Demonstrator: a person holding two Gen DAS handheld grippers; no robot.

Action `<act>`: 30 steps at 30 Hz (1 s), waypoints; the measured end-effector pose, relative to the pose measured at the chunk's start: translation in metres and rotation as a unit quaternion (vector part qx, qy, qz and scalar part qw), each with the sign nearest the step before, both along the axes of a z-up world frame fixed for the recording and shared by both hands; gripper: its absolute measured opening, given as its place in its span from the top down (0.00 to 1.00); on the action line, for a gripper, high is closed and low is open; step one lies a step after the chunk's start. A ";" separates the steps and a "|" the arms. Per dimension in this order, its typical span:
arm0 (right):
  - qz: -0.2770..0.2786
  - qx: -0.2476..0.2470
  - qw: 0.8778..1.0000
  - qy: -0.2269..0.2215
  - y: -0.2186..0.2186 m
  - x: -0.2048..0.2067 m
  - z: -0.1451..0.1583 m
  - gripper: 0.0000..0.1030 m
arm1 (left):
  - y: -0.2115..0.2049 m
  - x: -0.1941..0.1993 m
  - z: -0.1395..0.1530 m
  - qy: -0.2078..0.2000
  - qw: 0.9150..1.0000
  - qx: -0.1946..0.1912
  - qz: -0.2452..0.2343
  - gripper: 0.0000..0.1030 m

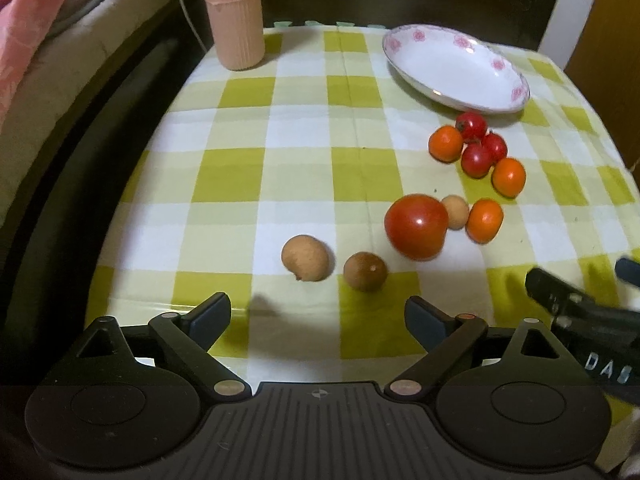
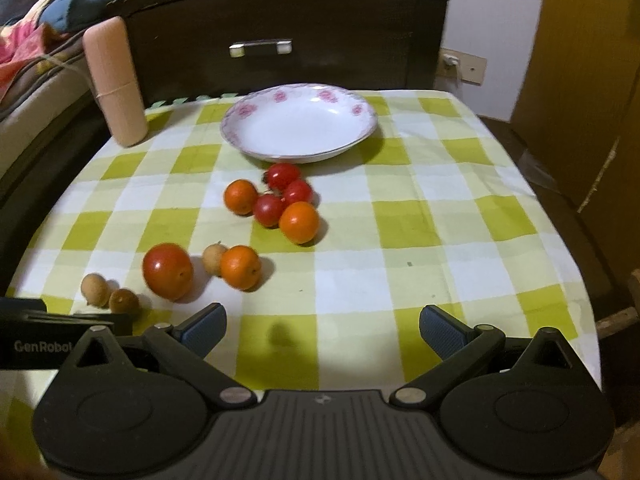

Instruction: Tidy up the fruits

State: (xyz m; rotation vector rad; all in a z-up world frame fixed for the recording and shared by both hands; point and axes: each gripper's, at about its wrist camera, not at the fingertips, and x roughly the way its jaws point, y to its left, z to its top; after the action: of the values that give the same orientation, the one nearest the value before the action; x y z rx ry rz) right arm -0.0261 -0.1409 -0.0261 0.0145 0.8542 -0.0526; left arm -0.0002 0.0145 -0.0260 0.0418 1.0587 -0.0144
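Both grippers' fingers [image 1: 218, 312] wide apart, empty, wall socket [image 2: 452, 60] only in right view

The tablecloth [image 2: 400, 216] looks like soft matt cloth in a green and white check, with fold creases running through it. The plate [image 2: 300, 124] at the far side is glossy glazed china with pink flowers on the rim. The big tomato [image 1: 416, 226] is smooth and shiny, same with the small red ones [image 2: 282, 196]. The brown fruits [image 1: 307, 258] near the left are dull and rough-skinned. The pink bottle [image 1: 234, 12] has a ribbed, matt surface. The dark headboard [image 2: 280, 20] looks like wood.
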 end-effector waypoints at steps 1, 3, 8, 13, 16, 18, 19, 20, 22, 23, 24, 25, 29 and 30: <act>0.005 -0.001 1.000 0.001 0.001 0.001 0.000 0.07 | -0.001 0.000 0.000 -0.002 1.000 0.004 -0.004 0.07; 0.012 0.001 1.000 -0.001 0.001 0.002 0.000 0.08 | -0.003 -0.001 0.000 -0.006 1.000 0.008 -0.014 0.08; 0.021 0.013 1.000 -0.003 -0.003 0.005 0.004 0.17 | 0.000 0.002 -0.001 -0.004 1.000 -0.002 -0.020 0.28; 0.030 0.030 0.999 0.004 -0.006 0.008 0.005 0.23 | 0.002 0.009 -0.006 -0.002 1.000 -0.015 -0.019 0.33; 0.032 0.042 0.999 0.008 -0.009 0.007 0.004 0.23 | -0.003 0.012 -0.009 -0.007 1.000 -0.009 -0.029 0.32; 0.032 0.051 0.998 0.013 -0.011 0.007 0.003 0.23 | -0.003 0.014 -0.013 -0.001 1.000 0.000 -0.028 0.32; 0.031 0.055 0.998 0.017 -0.012 0.007 0.002 0.23 | -0.001 0.015 -0.014 0.003 1.000 0.001 -0.025 0.32; 0.031 0.059 0.998 0.020 -0.013 0.008 0.001 0.23 | 0.001 0.015 -0.015 0.007 1.000 0.000 -0.021 0.32; 0.033 0.067 0.997 0.023 -0.013 0.008 0.001 0.23 | 0.005 0.014 -0.015 0.016 1.000 -0.002 -0.015 0.32; 0.035 0.074 0.996 0.024 -0.013 0.008 0.001 0.23 | 0.007 0.013 -0.014 0.020 1.000 -0.004 -0.016 0.32; 0.039 0.079 0.996 0.024 -0.012 0.008 0.001 0.24 | 0.008 0.011 -0.012 0.023 1.000 0.000 -0.018 0.32; 0.043 0.082 0.995 0.026 -0.010 0.008 0.001 0.24 | 0.009 0.009 -0.011 0.024 0.999 0.005 -0.020 0.32; 0.070 0.096 0.992 0.046 0.000 0.010 -0.005 0.35 | 0.012 0.003 -0.007 0.032 0.999 0.015 -0.026 0.31; 0.079 0.102 0.990 0.051 0.003 0.011 -0.006 0.39 | 0.014 0.001 -0.004 0.031 0.999 0.014 -0.026 0.31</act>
State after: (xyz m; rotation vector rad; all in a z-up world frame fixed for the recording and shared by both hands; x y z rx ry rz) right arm -0.0153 -0.1380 -0.0321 0.1380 0.9577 0.1842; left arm 0.0005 0.0284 -0.0300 0.0948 1.1204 -0.0471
